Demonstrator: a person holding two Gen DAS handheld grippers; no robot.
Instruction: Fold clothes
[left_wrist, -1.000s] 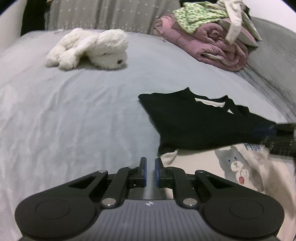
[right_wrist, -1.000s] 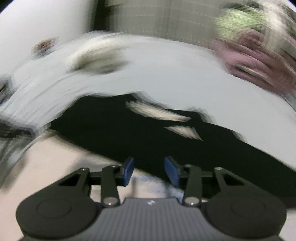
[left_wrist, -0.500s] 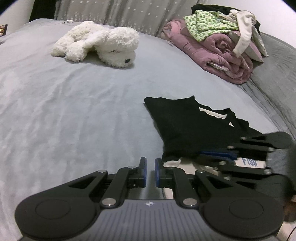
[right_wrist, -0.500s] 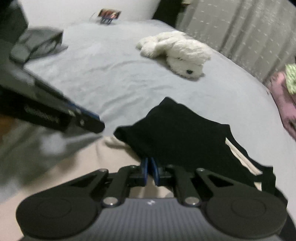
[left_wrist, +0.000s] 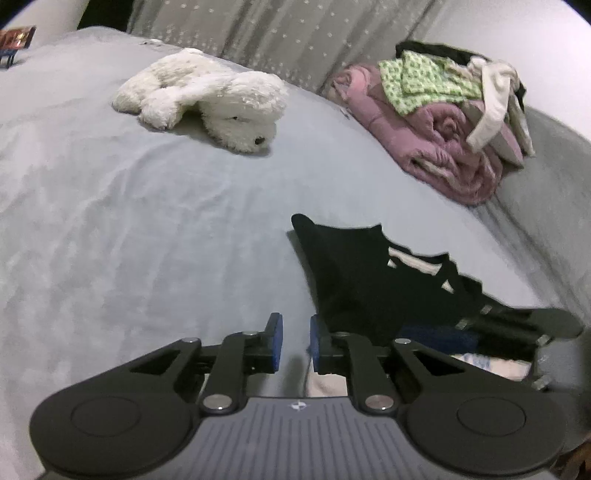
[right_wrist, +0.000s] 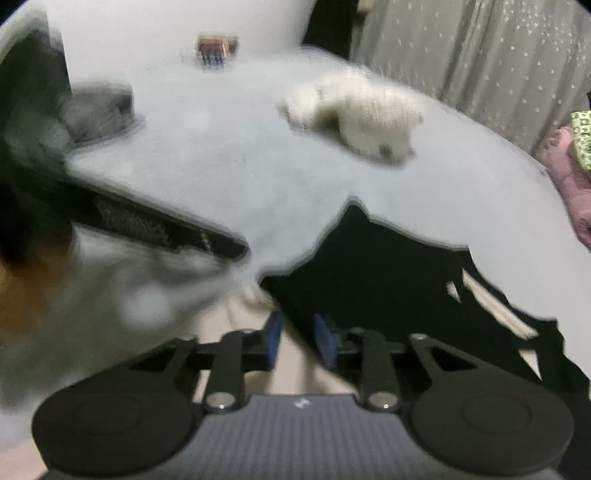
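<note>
Bed (left_wrist: 129, 229): grey sheet, carrying everything here.
Black garment (left_wrist: 354, 280): flat on the bed, partly over a cream shirt (right_wrist: 243, 314).
Left hand-held gripper (left_wrist: 295, 343): just beside the black garment's near edge, blue pads slightly parted, holding nothing.
Right hand-held gripper (right_wrist: 297, 338): over that edge (view blurred), pads slightly parted, empty.
Plush dog (left_wrist: 218, 99): well beyond the black garment.
Clothes pile (left_wrist: 443, 122): beyond it, rightward.

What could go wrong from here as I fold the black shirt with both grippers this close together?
1. The left gripper and right gripper sit near the same corner of the black shirt; they may collide.
2. The black shirt overlaps the cream shirt, so a pinch there may grab both layers.
3. The right wrist view is motion-blurred, so aiming a grasp now is unreliable.
</note>
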